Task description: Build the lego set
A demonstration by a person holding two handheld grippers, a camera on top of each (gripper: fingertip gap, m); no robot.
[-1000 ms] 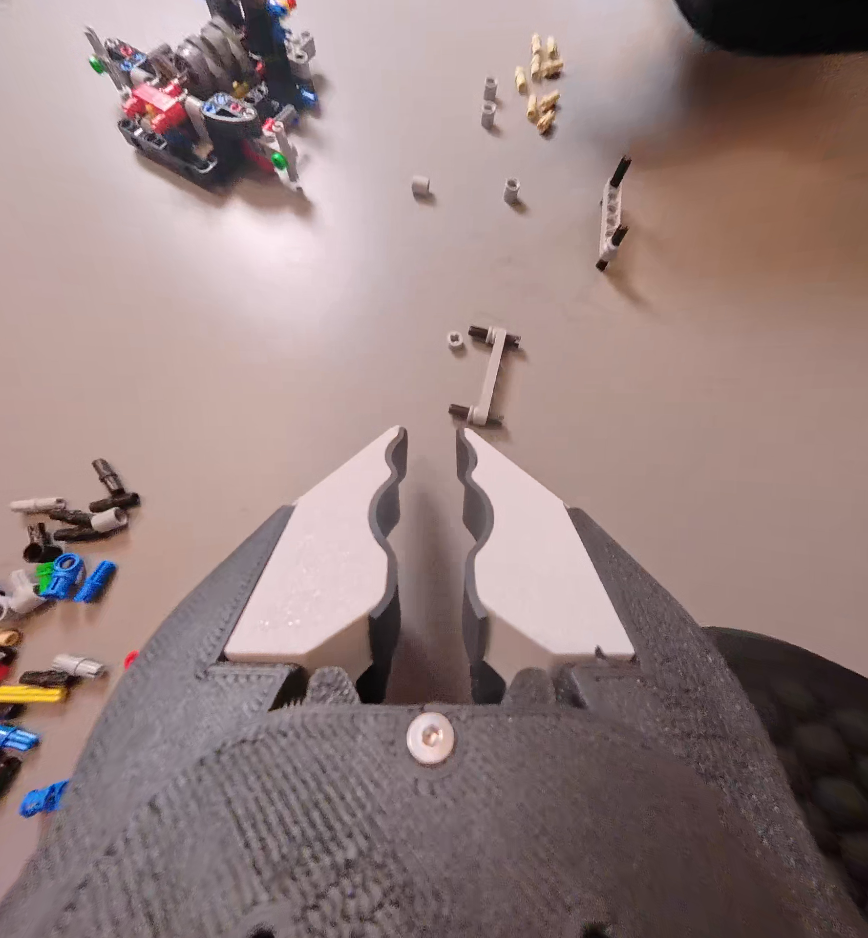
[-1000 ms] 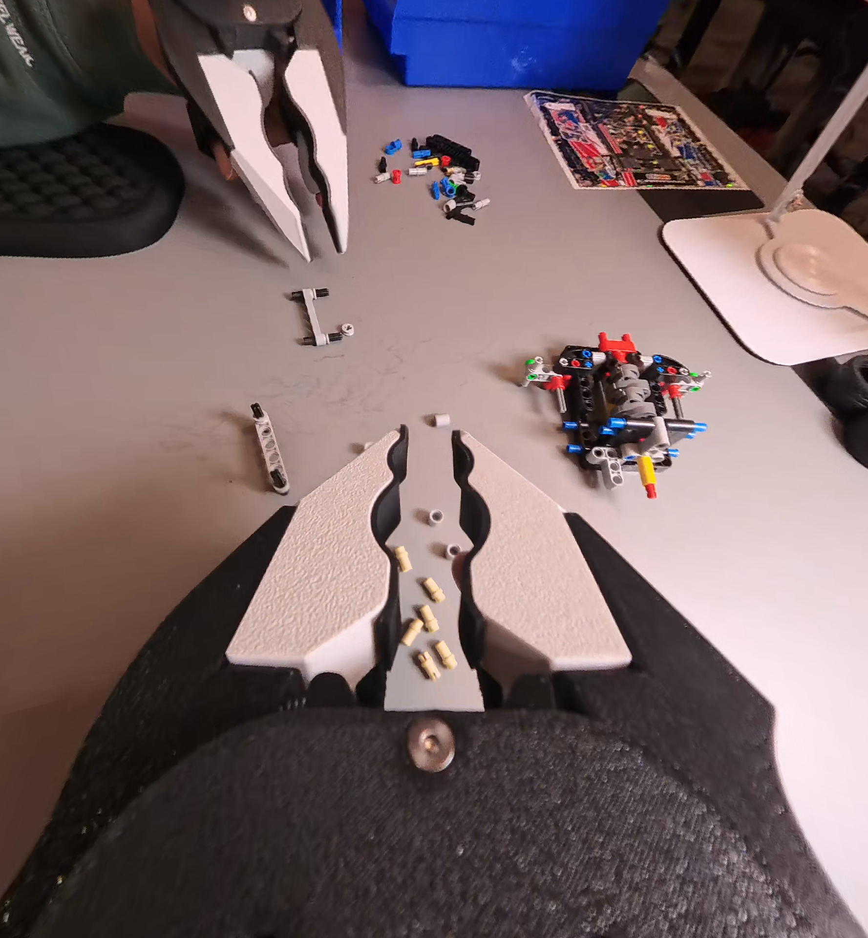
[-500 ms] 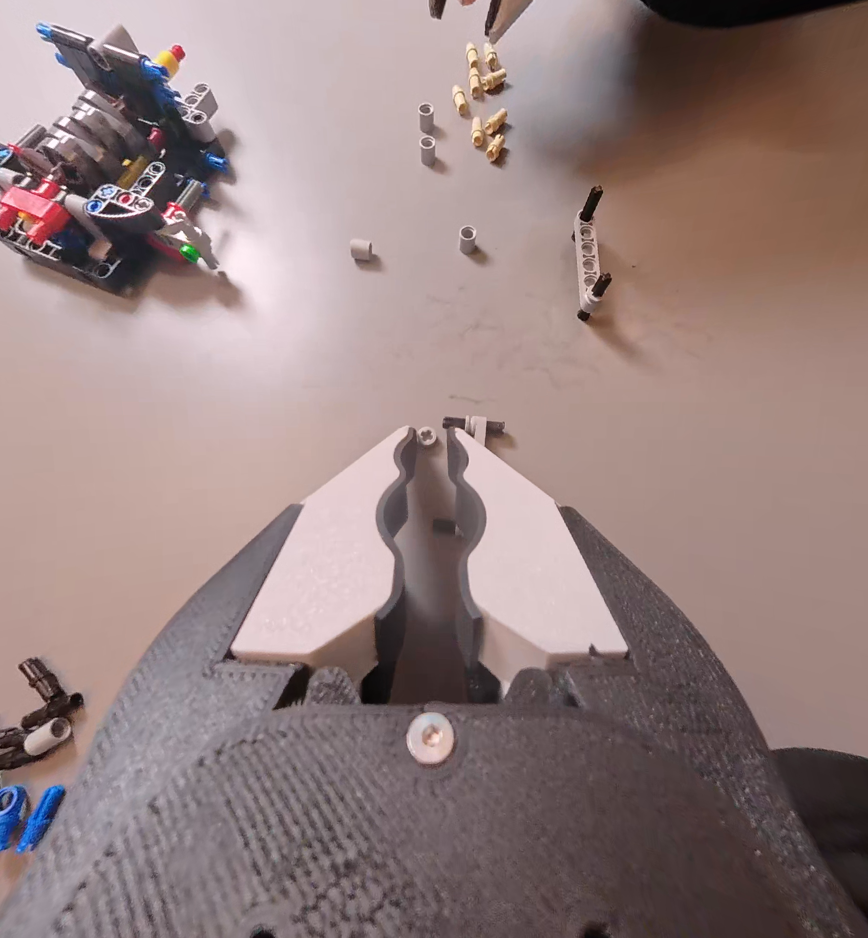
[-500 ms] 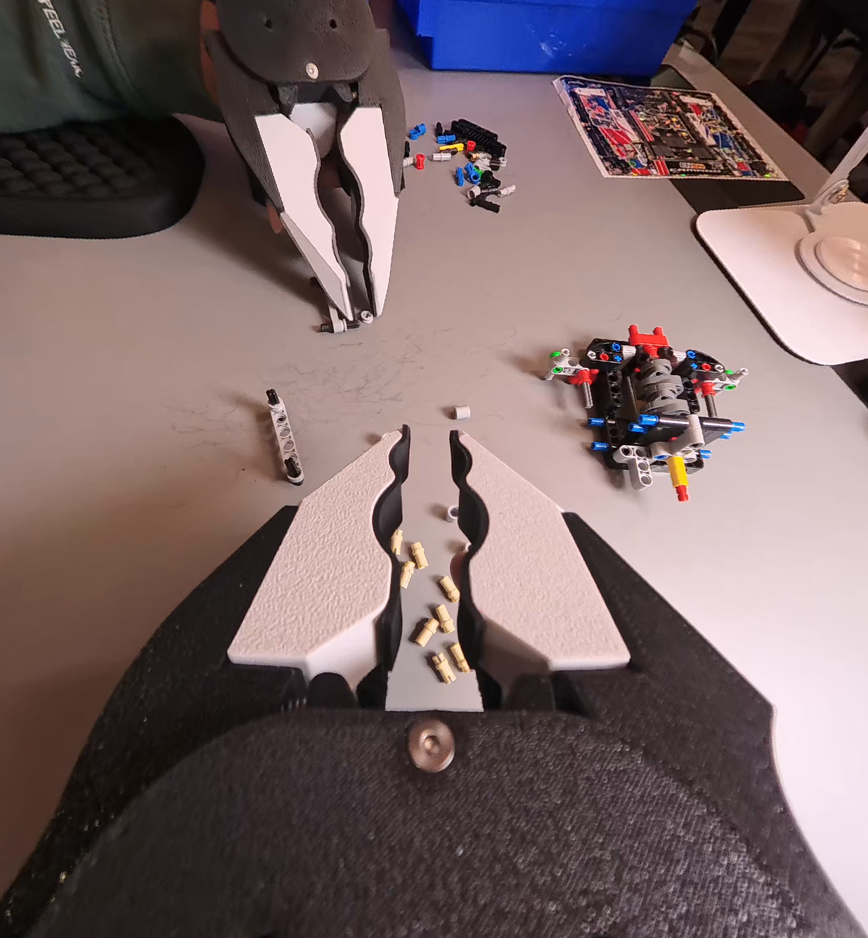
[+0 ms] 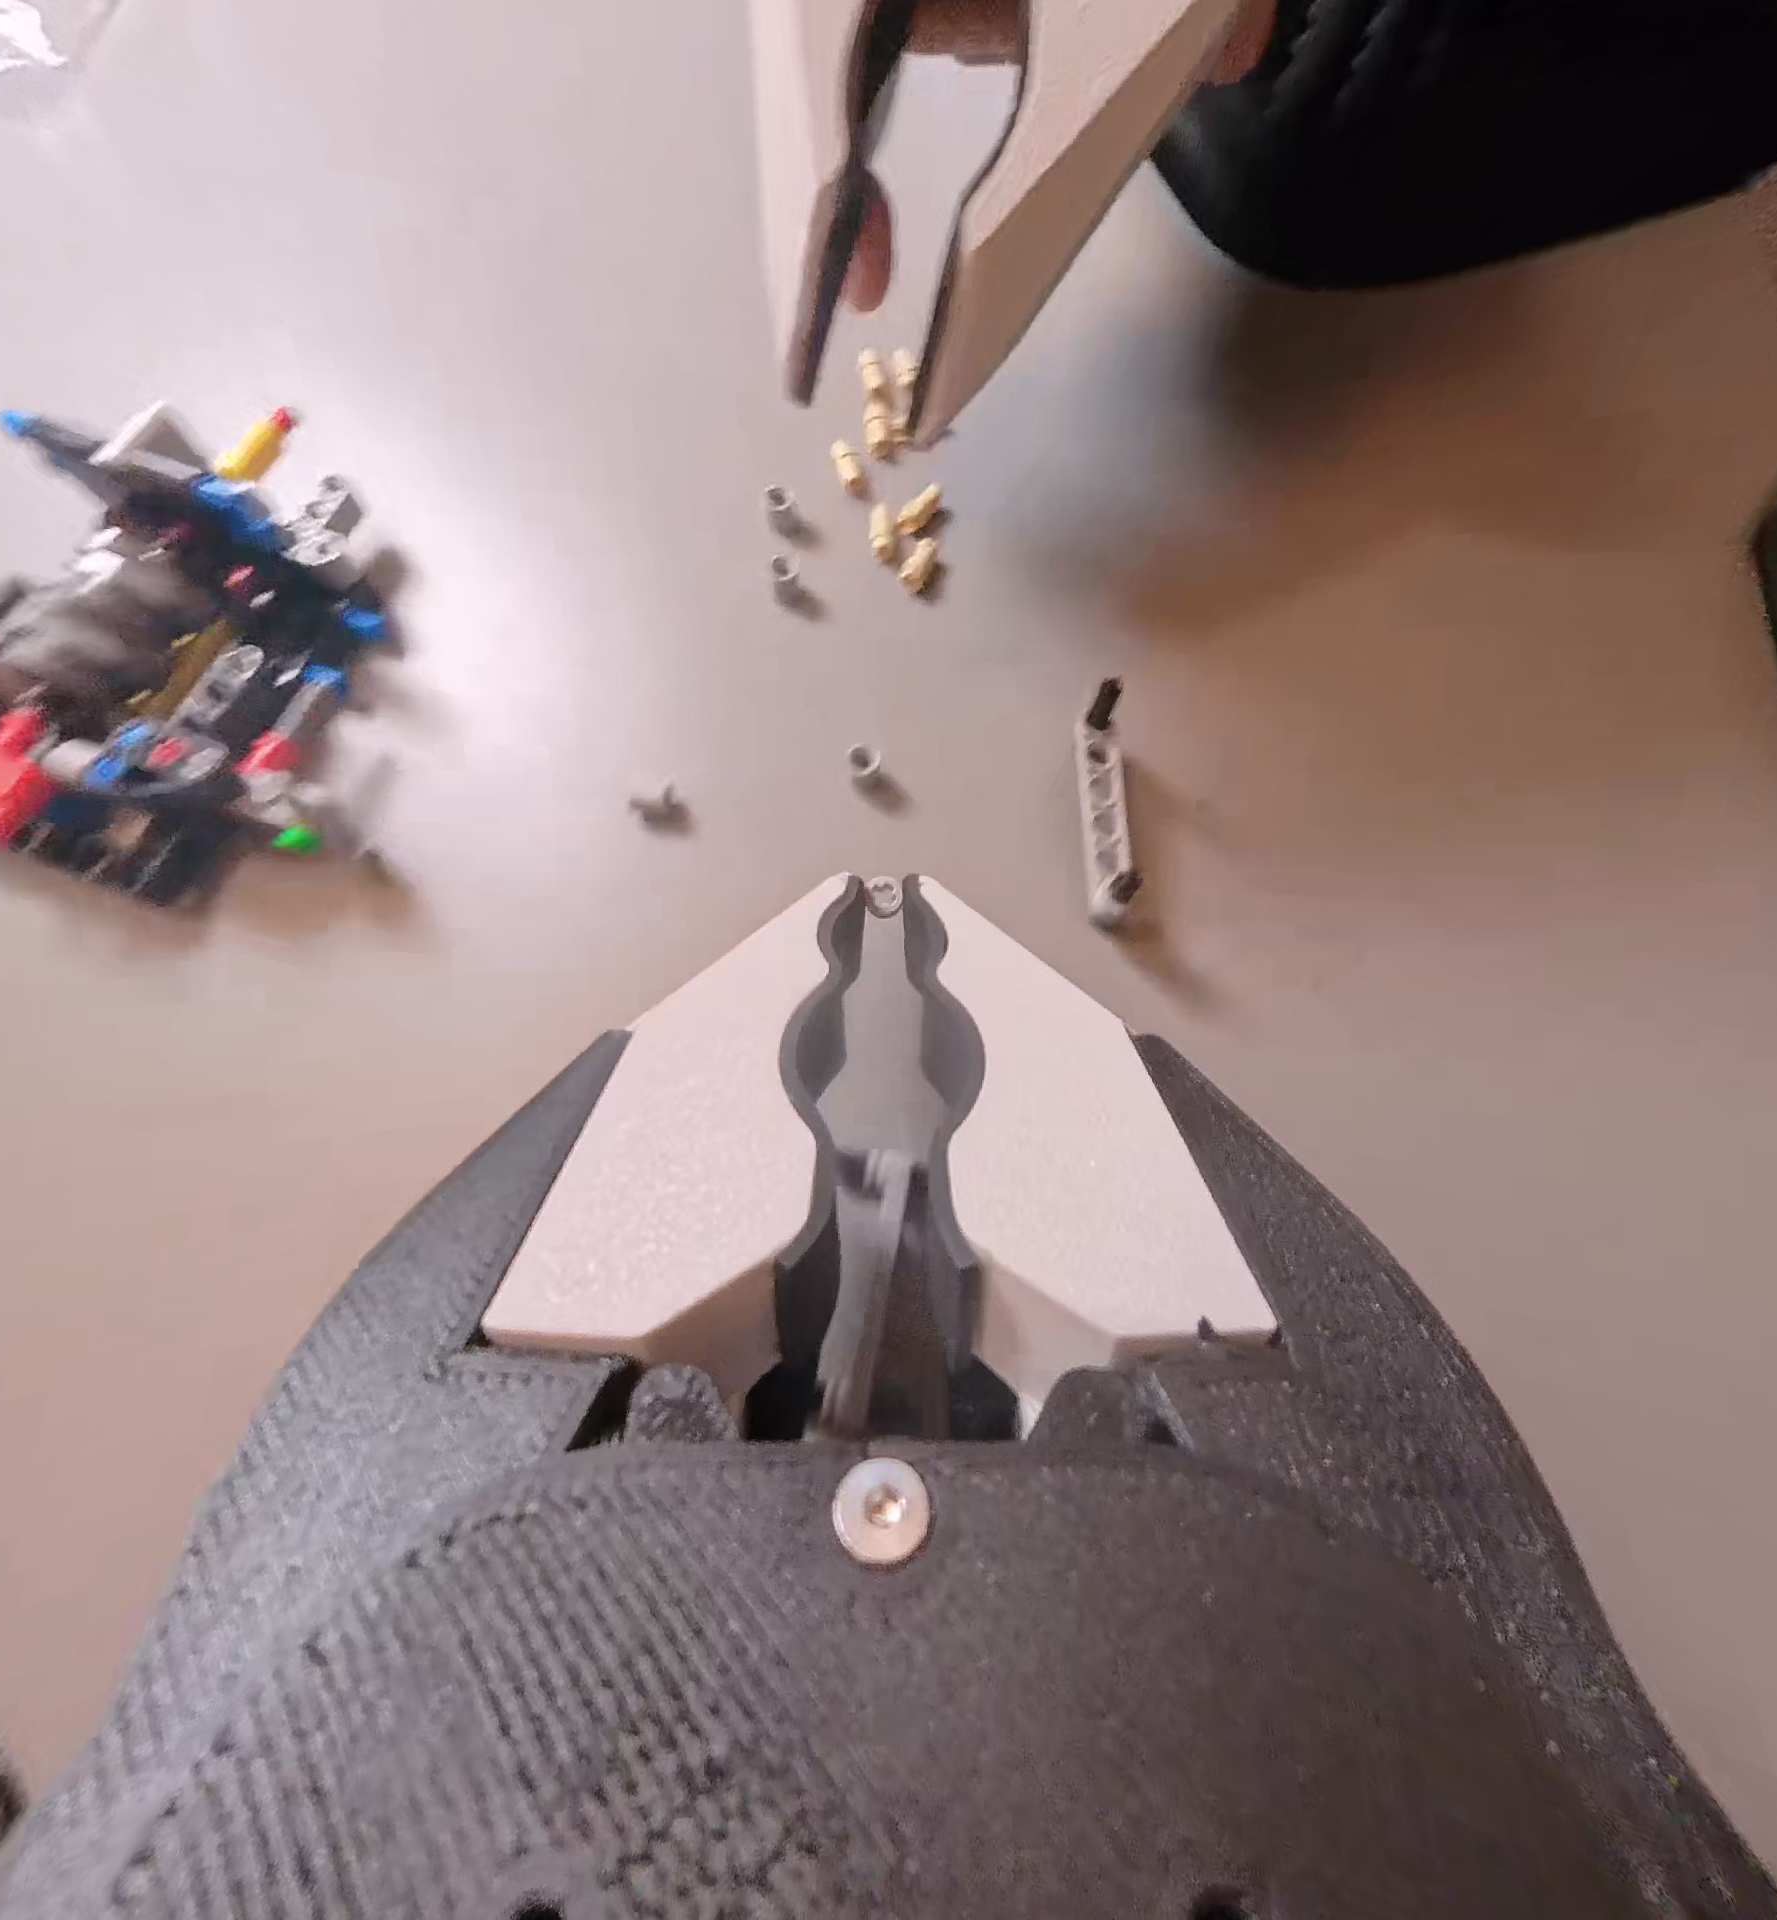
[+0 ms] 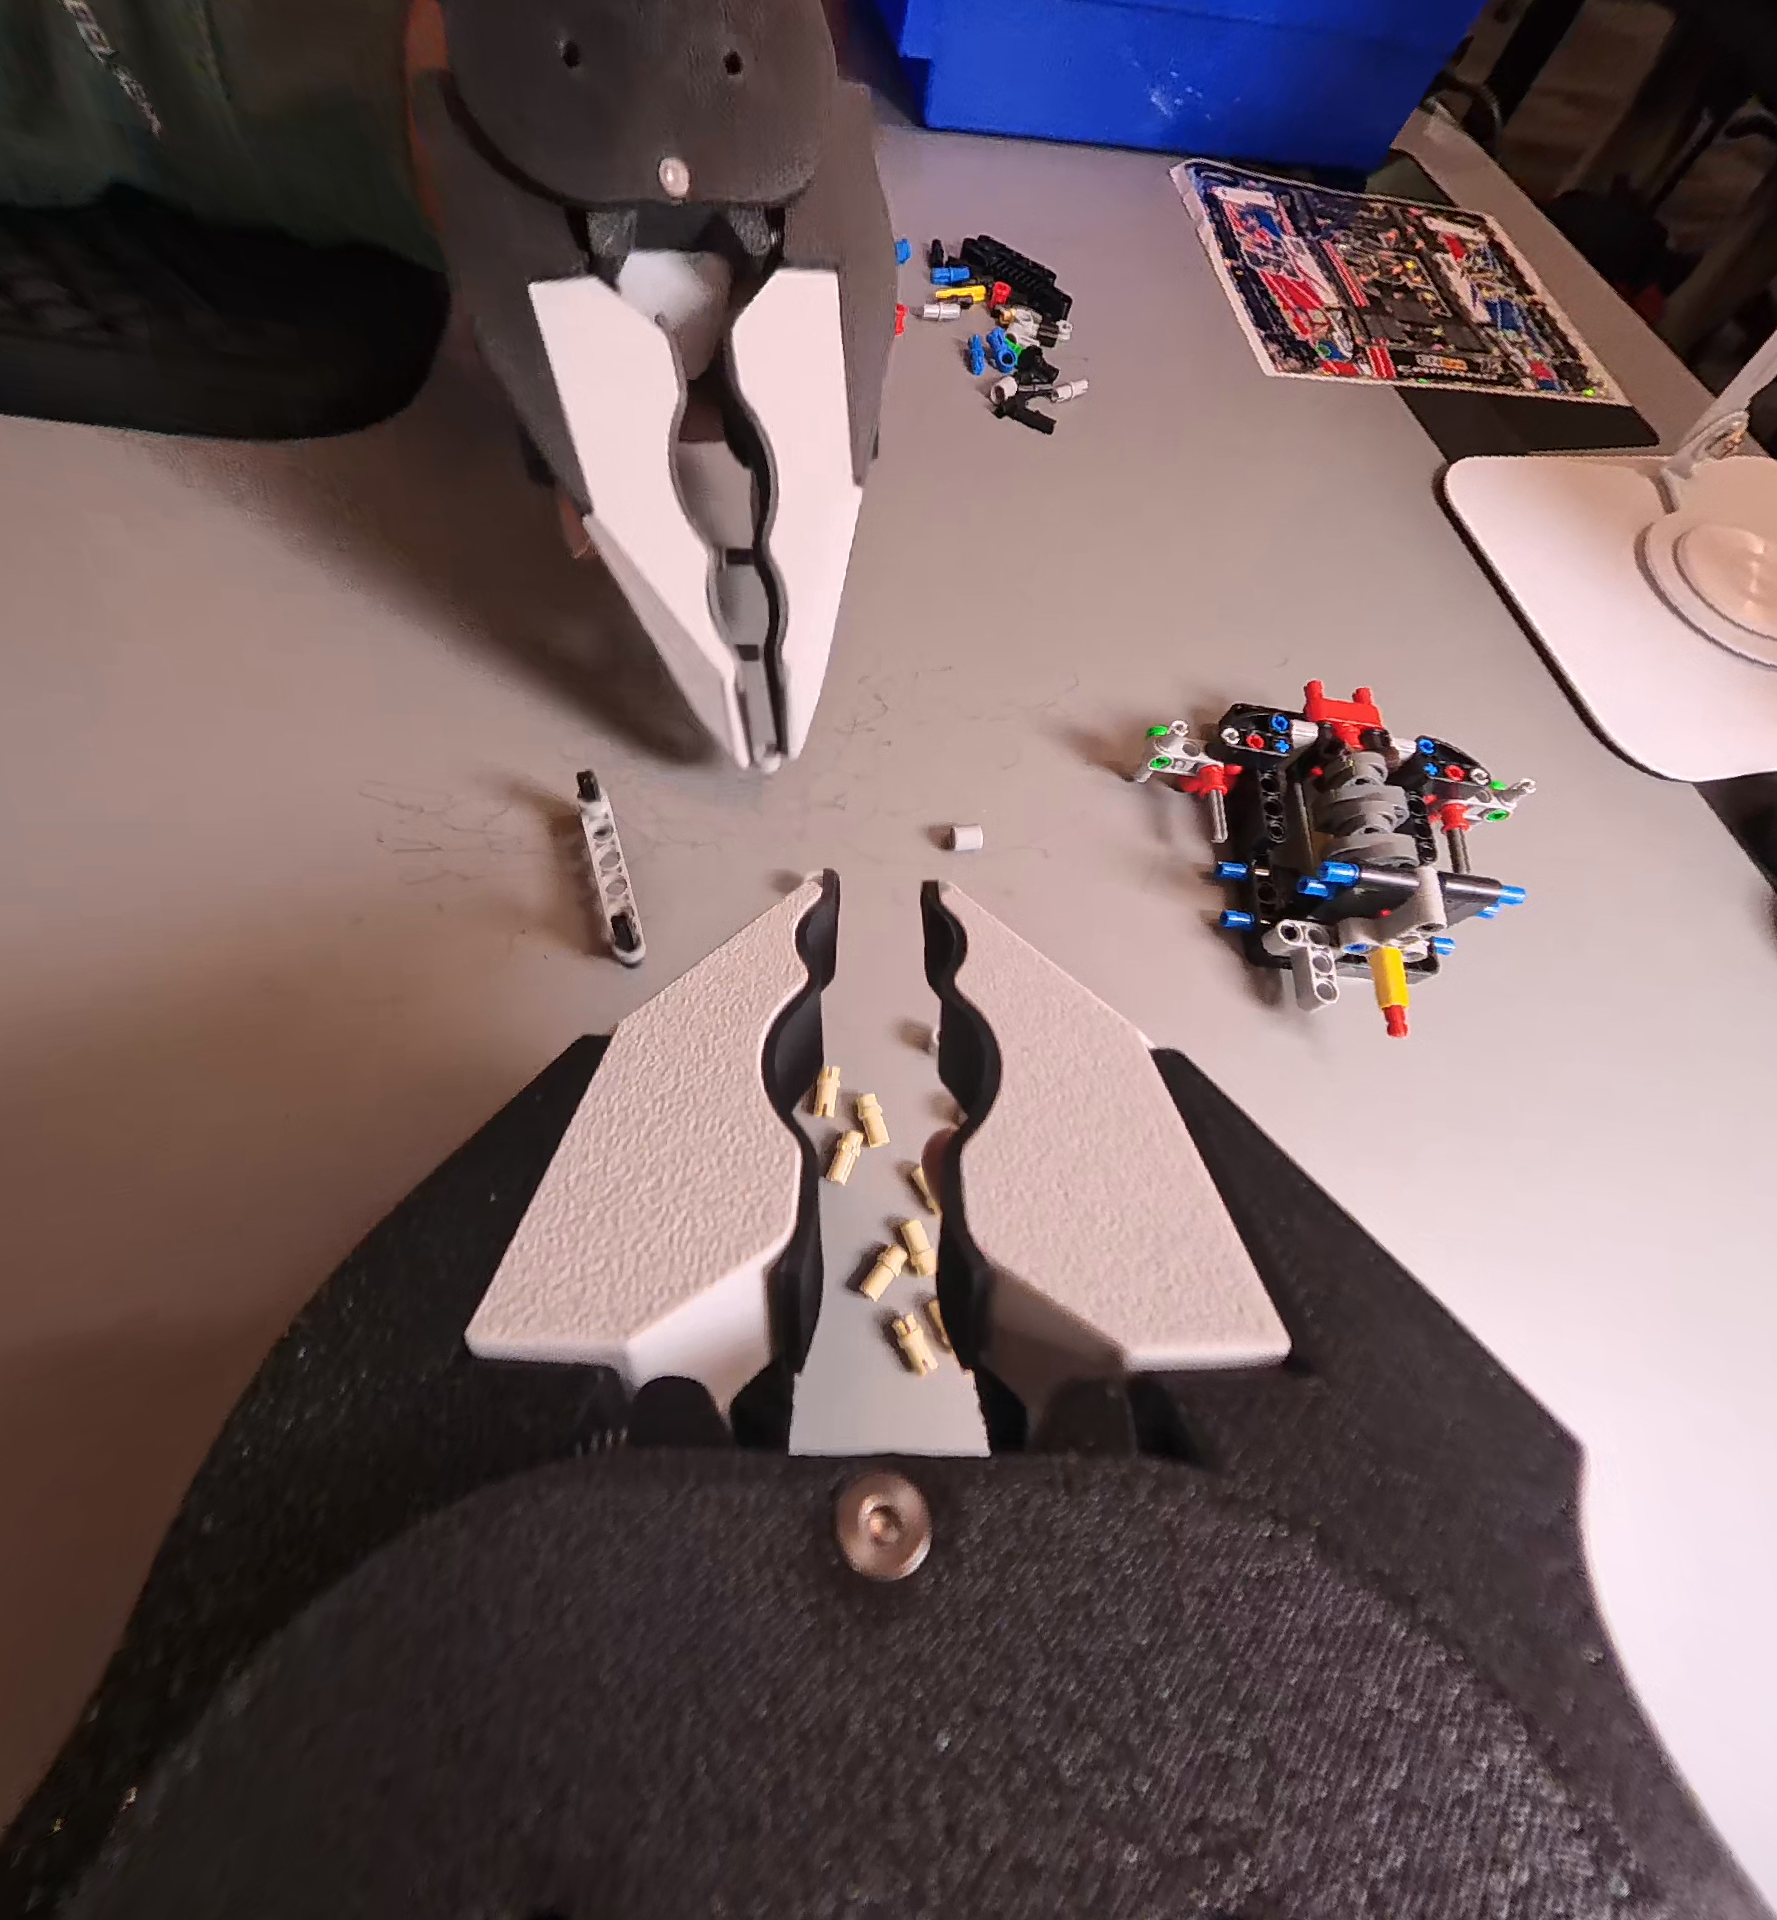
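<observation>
The left gripper is pinched on a small grey bush, with a grey beam lodged between its fingers, ready for joining. The right gripper, spread, hovers over the tan pins, likely to pick one. The half-built model waits far right.

Hand-held gripper: pale grey wavy-edged fingers, black textured body, silver centre screw.

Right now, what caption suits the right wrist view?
Right gripper open over tan pegs, left gripper pinching a grey piece at the table.
</observation>
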